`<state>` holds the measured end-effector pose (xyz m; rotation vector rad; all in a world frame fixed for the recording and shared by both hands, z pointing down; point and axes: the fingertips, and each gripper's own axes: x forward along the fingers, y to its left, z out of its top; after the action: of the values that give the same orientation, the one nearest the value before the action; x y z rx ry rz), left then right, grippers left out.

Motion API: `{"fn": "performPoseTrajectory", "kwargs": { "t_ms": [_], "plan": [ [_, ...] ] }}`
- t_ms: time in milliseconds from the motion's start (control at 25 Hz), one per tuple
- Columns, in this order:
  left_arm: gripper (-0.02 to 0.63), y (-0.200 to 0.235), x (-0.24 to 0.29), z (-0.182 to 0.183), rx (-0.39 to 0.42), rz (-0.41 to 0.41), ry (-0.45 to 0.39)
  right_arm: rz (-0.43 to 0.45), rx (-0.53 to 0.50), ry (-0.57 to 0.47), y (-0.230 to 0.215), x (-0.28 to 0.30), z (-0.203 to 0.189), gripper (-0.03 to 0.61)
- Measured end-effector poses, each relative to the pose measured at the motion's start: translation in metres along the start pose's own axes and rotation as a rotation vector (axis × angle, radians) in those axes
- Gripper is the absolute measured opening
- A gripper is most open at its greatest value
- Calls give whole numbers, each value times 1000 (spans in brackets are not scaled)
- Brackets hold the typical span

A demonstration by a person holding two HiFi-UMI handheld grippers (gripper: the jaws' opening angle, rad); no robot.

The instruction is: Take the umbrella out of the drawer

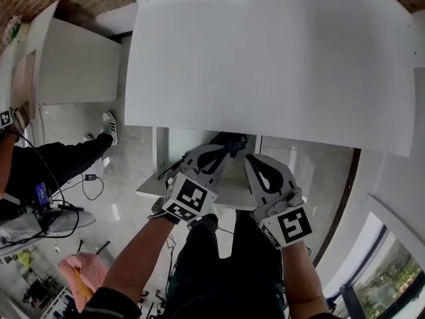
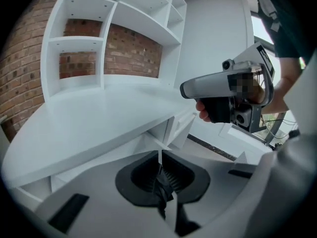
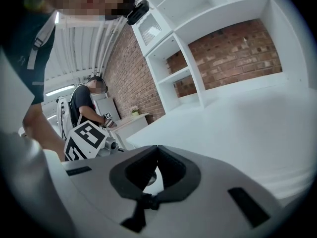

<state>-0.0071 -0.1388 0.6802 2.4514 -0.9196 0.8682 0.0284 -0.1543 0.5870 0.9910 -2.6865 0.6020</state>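
No umbrella shows in any view. The white desk (image 1: 265, 65) fills the head view. Both grippers hang just below its front edge. My left gripper (image 1: 222, 148) is shut with nothing between its jaws; its tips (image 2: 159, 153) meet in the left gripper view and point at the desk's edge. Under that edge are white drawer fronts (image 2: 177, 128), which look closed. My right gripper (image 1: 254, 161) is also shut and empty, its tips (image 3: 157, 147) touching. It shows in the left gripper view (image 2: 223, 90) with a hand on it.
A white panel (image 1: 149, 190) sticks out below the desk's edge. White shelves (image 2: 84, 43) stand against a brick wall (image 2: 133, 51). Another person (image 1: 46, 165) sits at the left beside cables (image 1: 89, 181) on the glossy floor. A window (image 1: 392, 271) is at the right.
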Motion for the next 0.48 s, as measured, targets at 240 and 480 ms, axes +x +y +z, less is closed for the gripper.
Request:
{"fn": "performPoseTrajectory", "kwargs": {
  "t_ms": [240, 480],
  "plan": [
    [126, 2, 35, -34, 60, -26, 112, -18, 37, 11, -9, -1, -18, 5],
    [236, -2, 66, -74, 110, -69, 229, -38, 43, 19, -18, -6, -29, 5]
  ]
}}
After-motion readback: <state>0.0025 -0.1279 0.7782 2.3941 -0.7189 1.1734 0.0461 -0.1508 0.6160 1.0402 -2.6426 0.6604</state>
